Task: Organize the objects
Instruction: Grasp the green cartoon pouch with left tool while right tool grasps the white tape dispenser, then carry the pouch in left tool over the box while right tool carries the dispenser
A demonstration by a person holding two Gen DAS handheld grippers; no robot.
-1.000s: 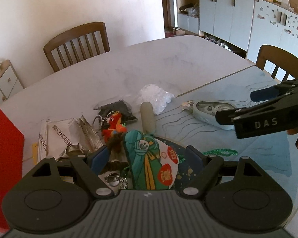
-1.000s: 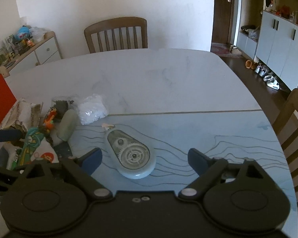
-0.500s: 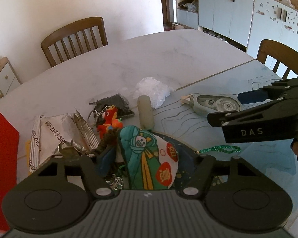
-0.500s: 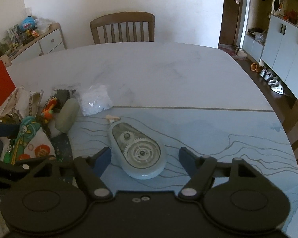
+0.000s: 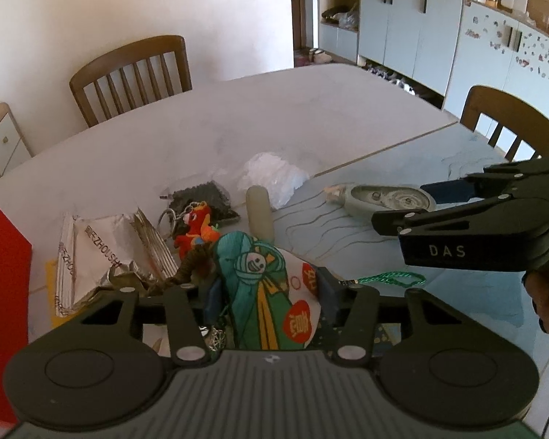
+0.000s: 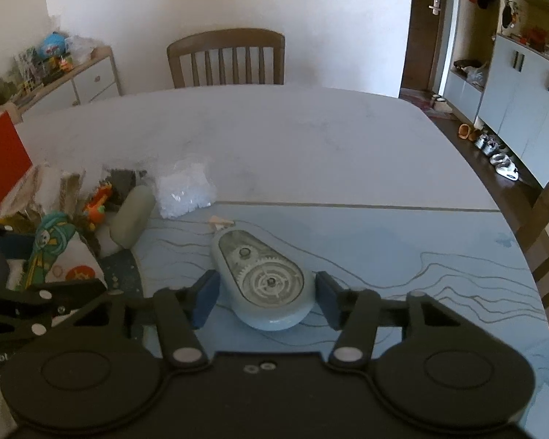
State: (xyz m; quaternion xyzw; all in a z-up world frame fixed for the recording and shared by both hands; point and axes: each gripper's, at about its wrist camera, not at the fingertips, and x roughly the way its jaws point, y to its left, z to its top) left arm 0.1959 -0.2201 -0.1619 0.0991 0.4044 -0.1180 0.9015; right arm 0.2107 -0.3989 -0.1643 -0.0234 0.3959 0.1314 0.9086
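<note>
**Two claws, two things to tidy**

The left claw (image 5: 267,292) pinches a soft cloth charm (image 5: 263,292), light and floppy, near the table's (image 6: 274,139) near edge. The right claw (image 6: 261,298) stands open around the tape roller (image 6: 261,274) on the blue mat (image 6: 402,248). It looks light, hard and smooth; I'd grab its fat round end. A second ago that claw was wider and farther back. Past them lies a white bag (image 6: 185,192).

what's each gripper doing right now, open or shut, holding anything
Left gripper: shut on the colourful cloth pouch.
Right gripper: open, jaws either side of the correction tape dispenser, not yet gripping it.
</note>
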